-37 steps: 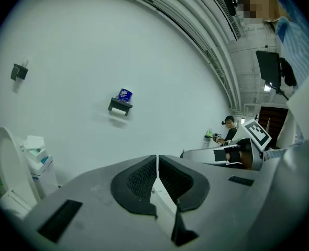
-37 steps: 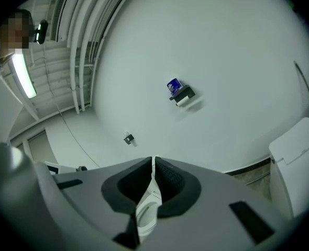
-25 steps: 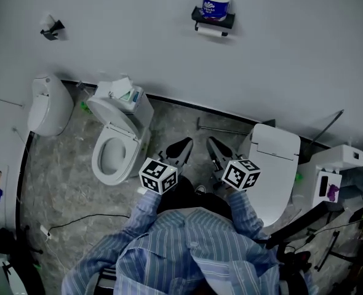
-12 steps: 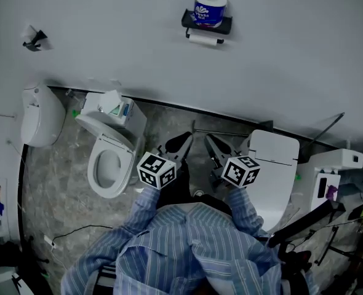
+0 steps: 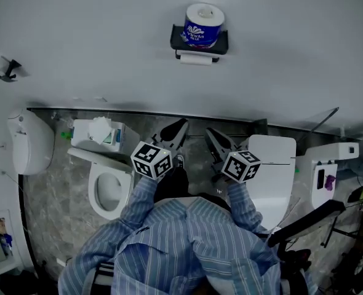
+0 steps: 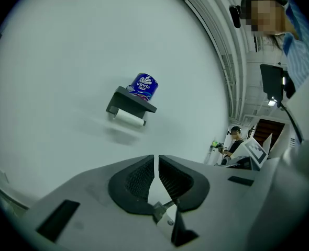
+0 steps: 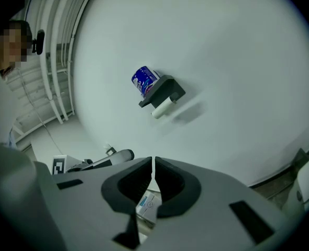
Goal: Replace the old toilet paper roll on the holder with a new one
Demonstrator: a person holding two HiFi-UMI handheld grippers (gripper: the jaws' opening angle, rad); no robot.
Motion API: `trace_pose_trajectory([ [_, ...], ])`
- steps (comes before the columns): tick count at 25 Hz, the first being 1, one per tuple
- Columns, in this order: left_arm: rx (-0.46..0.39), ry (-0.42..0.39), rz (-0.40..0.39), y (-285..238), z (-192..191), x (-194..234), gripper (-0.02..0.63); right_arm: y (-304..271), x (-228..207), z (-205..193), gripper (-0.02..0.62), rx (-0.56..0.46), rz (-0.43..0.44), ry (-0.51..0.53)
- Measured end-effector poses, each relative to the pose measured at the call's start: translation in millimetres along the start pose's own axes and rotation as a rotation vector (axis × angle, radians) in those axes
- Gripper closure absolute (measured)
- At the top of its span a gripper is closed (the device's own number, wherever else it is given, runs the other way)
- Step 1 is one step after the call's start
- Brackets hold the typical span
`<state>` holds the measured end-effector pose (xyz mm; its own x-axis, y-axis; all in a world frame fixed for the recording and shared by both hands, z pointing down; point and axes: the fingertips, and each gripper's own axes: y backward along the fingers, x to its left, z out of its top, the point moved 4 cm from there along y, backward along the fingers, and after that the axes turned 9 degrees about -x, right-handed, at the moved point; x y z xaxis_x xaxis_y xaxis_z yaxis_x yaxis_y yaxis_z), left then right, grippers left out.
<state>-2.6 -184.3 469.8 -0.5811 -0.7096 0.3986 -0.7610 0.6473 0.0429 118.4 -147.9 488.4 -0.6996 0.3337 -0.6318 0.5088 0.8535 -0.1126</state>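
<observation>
On the white wall ahead, the black holder [image 5: 199, 42] has the blue-wrapped new roll [image 5: 201, 24] standing on its top shelf. The old roll [image 5: 195, 59], thin and white, sits on the bar underneath. Left gripper [image 5: 179, 126] and right gripper [image 5: 211, 134] are out in front of the person, well apart from the holder. Both have jaws together, with nothing between them in either gripper view.

Risks, as judged:
- Shut jaws reaching the holder can't take anything; they must spread first.
- The new roll sits loose on the shelf. A bump while pulling the old roll likely tips it off, toward the floor or the open toilet [image 5: 107, 189] at left.
- The old roll looks nearly spent, so its soft core may crush or slip under a hard pinch.
- How the bar releases is unclear from here.
</observation>
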Motion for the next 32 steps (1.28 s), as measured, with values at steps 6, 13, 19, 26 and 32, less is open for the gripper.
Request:
trace_pose_trajectory([
  [6, -0.001, 0.042, -0.068, -35, 15, 37, 0.592, -30, -8, 9, 0.574, -0.022, -0.054, -0.008],
  [13, -0.017, 0.183, -0.157, -83, 29, 63, 0.412, -49, -20, 17, 0.574, -0.054, -0.118, -0.018],
  [19, -0.078, 0.372, -0.158, -125, 40, 92, 0.364, -61, -25, 13, 0.574, -0.051, -0.143, -0.024],
  [26, -0.143, 0.535, -0.144, -155, 49, 107, 0.351, -64, -37, 21, 0.574, -0.056, -0.165, -0.031],
  [32, -0.234, 0.608, -0.116, -165, 62, 108, 0.353, -58, -54, 30, 0.574, -0.017, -0.165, -0.020],
])
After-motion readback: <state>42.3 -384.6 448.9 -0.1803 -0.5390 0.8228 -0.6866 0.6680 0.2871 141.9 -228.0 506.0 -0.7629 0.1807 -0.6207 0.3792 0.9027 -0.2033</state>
